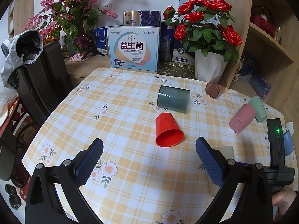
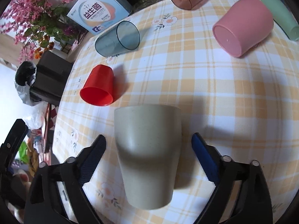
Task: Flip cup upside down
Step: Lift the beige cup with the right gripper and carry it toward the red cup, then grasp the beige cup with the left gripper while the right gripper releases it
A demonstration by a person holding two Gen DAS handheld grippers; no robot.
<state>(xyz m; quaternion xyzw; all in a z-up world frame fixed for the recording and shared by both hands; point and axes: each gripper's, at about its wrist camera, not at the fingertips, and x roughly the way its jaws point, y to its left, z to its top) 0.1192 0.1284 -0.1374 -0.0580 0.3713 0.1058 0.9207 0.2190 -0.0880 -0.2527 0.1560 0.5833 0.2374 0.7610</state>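
Observation:
A beige cup [image 2: 147,155] stands mouth-down on the checked tablecloth [image 2: 214,93], between the open fingers of my right gripper [image 2: 148,147]; the pads do not touch it. In the left wrist view it shows as a pale sliver [image 1: 227,152] behind the right finger. A red cup [image 1: 168,130] lies on its side just beyond my open, empty left gripper [image 1: 149,149]; it also shows in the right wrist view [image 2: 98,85].
A grey-blue clear cup [image 1: 173,99], a brown clear cup [image 1: 215,87], a pink cup [image 1: 242,118] and a green cup [image 1: 258,109] lie on their sides. Boxes [image 1: 134,49] and a rose pot [image 1: 209,65] stand behind. A black chair [image 1: 43,78] is left.

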